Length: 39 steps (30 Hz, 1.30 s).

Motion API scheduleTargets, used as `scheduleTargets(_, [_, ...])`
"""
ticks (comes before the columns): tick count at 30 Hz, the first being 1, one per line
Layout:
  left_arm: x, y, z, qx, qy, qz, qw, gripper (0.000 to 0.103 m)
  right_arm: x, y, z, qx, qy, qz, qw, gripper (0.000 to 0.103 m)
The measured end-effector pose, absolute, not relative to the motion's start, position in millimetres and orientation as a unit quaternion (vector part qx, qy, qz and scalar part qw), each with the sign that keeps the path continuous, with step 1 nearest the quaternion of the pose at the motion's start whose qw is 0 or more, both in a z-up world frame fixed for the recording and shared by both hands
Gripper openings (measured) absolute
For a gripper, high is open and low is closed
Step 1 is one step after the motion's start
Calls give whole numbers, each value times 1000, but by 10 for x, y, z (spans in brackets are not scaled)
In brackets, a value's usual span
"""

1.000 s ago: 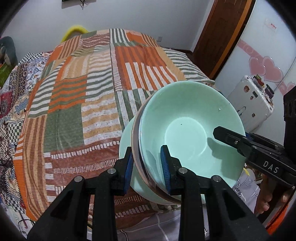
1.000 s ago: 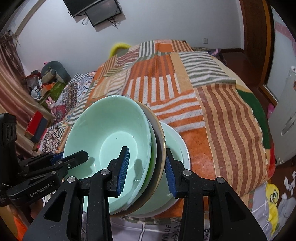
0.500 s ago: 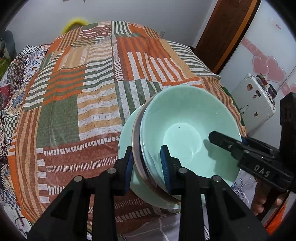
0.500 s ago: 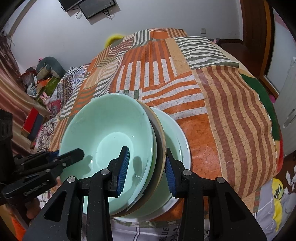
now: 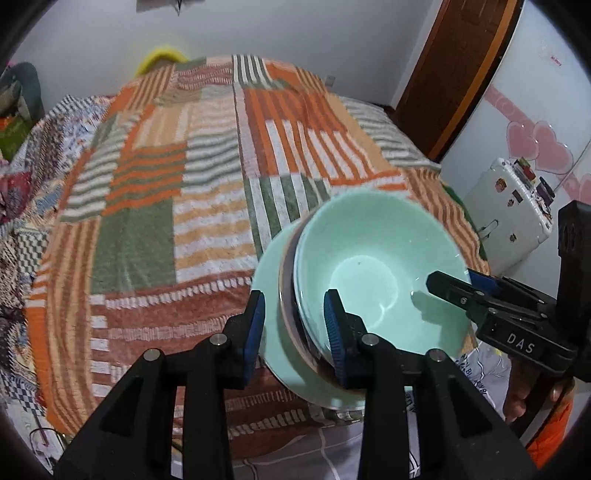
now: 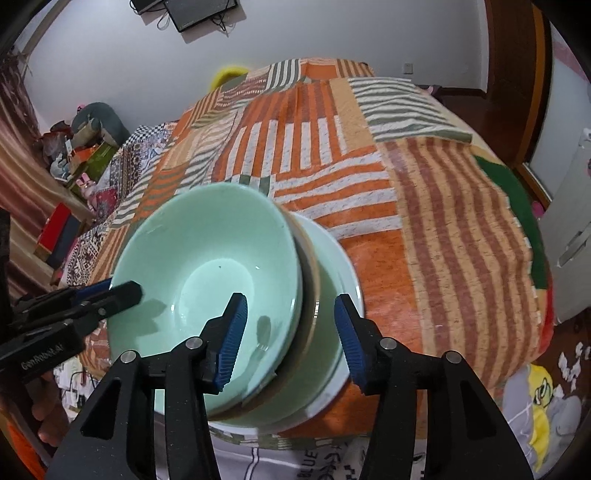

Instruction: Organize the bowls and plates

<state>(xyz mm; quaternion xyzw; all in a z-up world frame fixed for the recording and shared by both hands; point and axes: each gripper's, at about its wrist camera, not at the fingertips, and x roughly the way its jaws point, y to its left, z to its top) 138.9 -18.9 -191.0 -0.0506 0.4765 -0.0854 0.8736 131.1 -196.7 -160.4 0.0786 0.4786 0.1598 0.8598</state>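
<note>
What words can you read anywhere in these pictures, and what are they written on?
"DAS": white letters on the black right gripper, seen in the left wrist view.
"GenRobot.AI": on the black left gripper, seen in the right wrist view.
"BLUE": on the grey-and-white printed cloth below the stack of mint-green bowls; further print there is cut off.
Stickers on the white suitcase and the small red wall label: too small to read.

A big bed fills the room, covered by a striped patchwork blanket [image 5: 207, 177] in orange, green and white. Far right stands a brown wooden door [image 5: 461, 74]. A white suitcase [image 5: 513, 210] sits right. A dark screen [image 6: 199, 11] hangs high on the far wall.
</note>
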Motion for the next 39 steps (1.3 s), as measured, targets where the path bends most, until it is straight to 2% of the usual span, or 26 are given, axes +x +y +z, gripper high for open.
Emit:
scheduleTargets(4, [1229, -190, -1552, -42, 429, -80, 899, 34, 1193, -2017, -1332, 67, 443, 167, 878, 46])
scheduleTargets(8, [1022, -209, -1170, -41, 368, -78, 926, 44, 1037, -2044, -965, 61, 394, 178, 900, 46])
scheduleTargets(12, [768, -248, -811, -30, 304, -77, 949, 48, 863, -2054, -611, 56, 341, 191, 919, 46])
scheduleTargets(15, [573, -272, -560, -22, 254, -73, 964, 54, 709, -2039, -314, 48, 292, 198, 935, 48])
scheduleTargets(19, [355, -274, -335, -23, 205, -73, 976, 64, 505, -2045, -52, 49, 235, 206, 949, 59])
scheduleTargets(21, [256, -267, -249, -25, 183, -73, 980, 69, 419, -2054, 54, 50, 213, 212, 952, 60])
scheduleTargets(23, [191, -261, -194, -23, 169, -71, 983, 80, 371, -2052, 106, 50, 199, 216, 955, 62])
scheduleTargets(25, [122, -249, -148, -24, 154, -69, 985, 89, 321, -2053, 154, 51, 182, 218, 958, 74])
scheduleTargets(26, [95, -243, -133, -25, 148, -67, 986, 92, 303, -2048, 164, 51, 175, 217, 959, 76])
scheduleTargets(31, [15, -237, -99, -22, 132, -57, 989, 101, 261, -2019, 200, 47, 153, 216, 963, 90])
scheduleTargets(34, [-14, -240, -110, -20, 126, -52, 990, 101, 269, -2003, 193, 48, 147, 213, 965, 98])
scheduleTargets(39, [-46, -259, -124, -14, 123, -47, 991, 102, 269, -1967, 183, 42, 142, 209, 967, 102])
